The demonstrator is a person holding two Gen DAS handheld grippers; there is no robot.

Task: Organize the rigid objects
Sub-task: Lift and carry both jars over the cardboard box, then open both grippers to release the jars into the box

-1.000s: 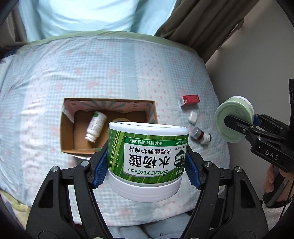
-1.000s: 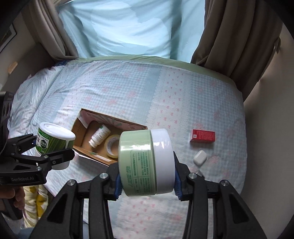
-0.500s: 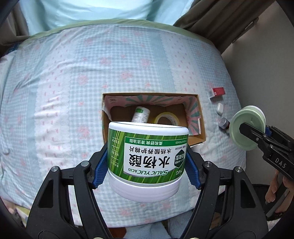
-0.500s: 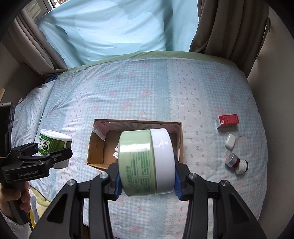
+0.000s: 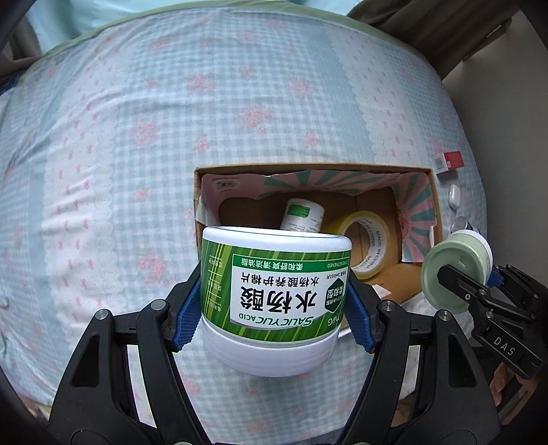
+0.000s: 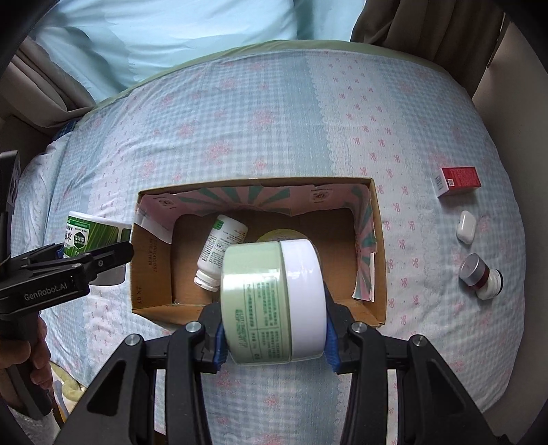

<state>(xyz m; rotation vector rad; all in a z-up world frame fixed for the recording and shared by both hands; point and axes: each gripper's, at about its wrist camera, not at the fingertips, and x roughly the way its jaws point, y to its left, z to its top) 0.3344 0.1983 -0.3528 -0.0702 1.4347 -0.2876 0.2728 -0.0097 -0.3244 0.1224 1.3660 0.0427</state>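
My left gripper (image 5: 274,304) is shut on a green-and-white salicylic acid jar (image 5: 275,291), held upside down above the near left corner of the cardboard box (image 5: 436,202). My right gripper (image 6: 272,321) is shut on a pale green jar with a white lid (image 6: 272,301), held on its side above the near edge of the box (image 6: 378,239). The box holds a white bottle (image 6: 221,253) and a yellow tape roll (image 5: 368,239). The right gripper's jar (image 5: 452,274) also shows in the left wrist view, and the left gripper's jar (image 6: 90,238) in the right wrist view.
Right of the box on the checked bedspread (image 6: 239,119) lie a red carton (image 6: 457,179), a white earbud case (image 6: 466,226) and a small silver-capped bottle (image 6: 479,275). Curtains (image 6: 428,30) hang behind the bed. The bed edge is close under both grippers.
Both grippers have moved closer to the box with their jars still held. The box now sits larger and more centred in both views.
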